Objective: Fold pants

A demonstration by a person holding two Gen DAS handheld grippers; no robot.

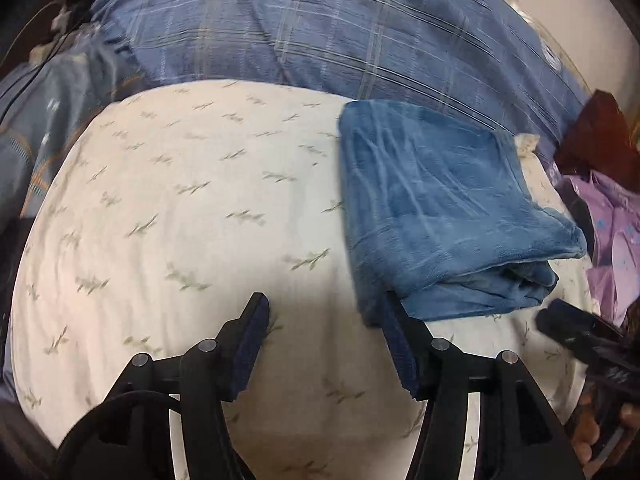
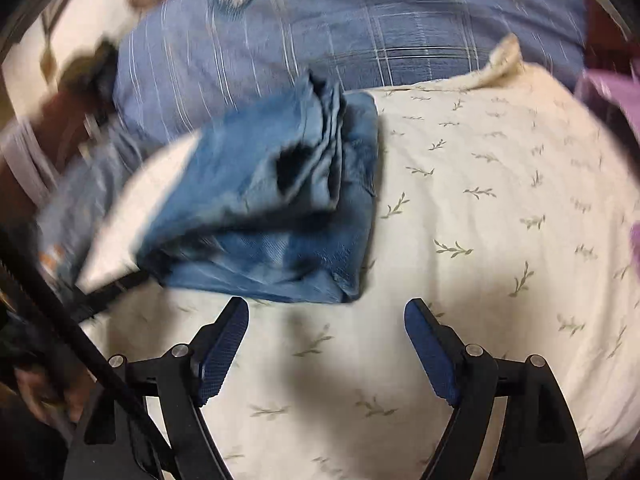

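Note:
The blue fleece pants [image 1: 444, 208] lie folded into a thick rectangle on a cream leaf-print cloth [image 1: 200, 200]. My left gripper [image 1: 324, 312] is open and empty, just in front of the bundle's near left corner; its right finger [image 1: 394, 320] sits at the fabric's edge. In the right wrist view the folded pants [image 2: 272, 208] lie to the upper left on the cream cloth [image 2: 500, 220]. My right gripper [image 2: 326, 312] is open and empty, just in front of the bundle's near edge. The other gripper [image 1: 584, 340] shows at the right edge of the left wrist view.
A blue plaid bedcover [image 1: 320, 32] lies behind the cream cloth. Purple clothing [image 1: 616, 240] and a dark red item [image 1: 596, 136] lie at the right. A dark strap [image 2: 108, 288] lies to the left of the bundle.

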